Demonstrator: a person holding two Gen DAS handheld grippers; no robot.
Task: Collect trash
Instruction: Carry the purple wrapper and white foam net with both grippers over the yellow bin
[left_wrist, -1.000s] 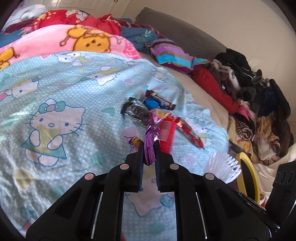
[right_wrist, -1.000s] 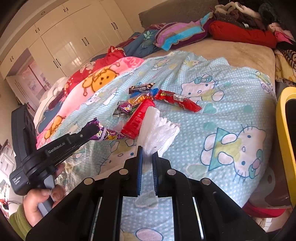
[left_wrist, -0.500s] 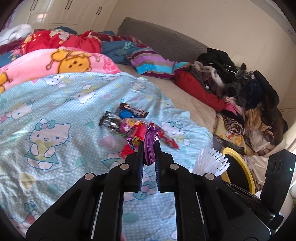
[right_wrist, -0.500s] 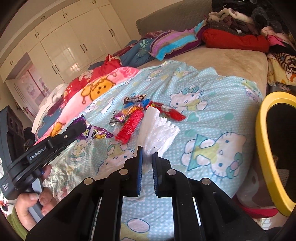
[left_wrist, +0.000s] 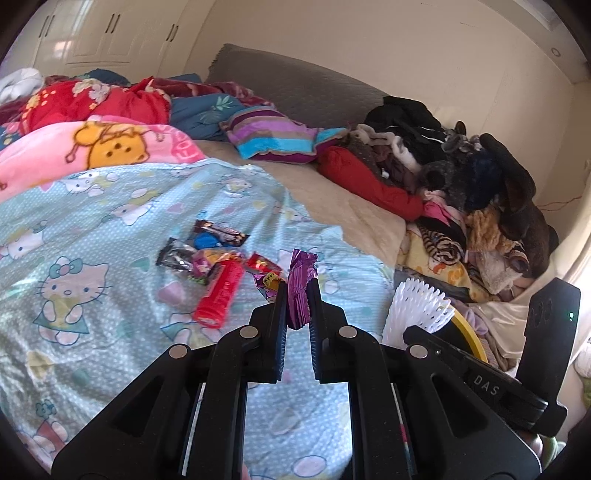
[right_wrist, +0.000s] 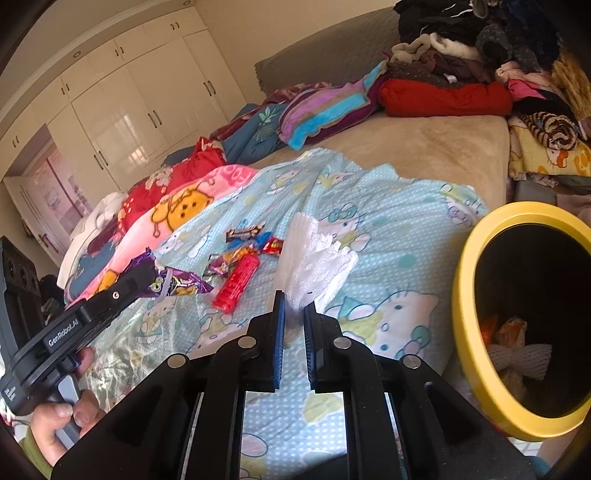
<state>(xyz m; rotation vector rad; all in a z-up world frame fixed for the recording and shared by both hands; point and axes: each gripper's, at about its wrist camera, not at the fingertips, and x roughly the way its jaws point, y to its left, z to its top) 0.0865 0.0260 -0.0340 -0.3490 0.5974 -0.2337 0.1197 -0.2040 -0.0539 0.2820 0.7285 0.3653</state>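
Above bed (left_wrist: 110, 229) | left jaws grip purple wrapper (left_wrist: 301, 280) | right jaws grip white foam net (right_wrist: 314, 258)

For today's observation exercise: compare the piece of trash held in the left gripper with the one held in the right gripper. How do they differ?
The purple wrapper in the left gripper is shiny, crinkled foil; the white foam net in the right gripper is matte and meshed. The wrapper is printed and coloured, the net plain. The net looks bulkier and fans out wide; the wrapper stays narrower. Both are pinched in shut jaws, clear of the bedsheet.
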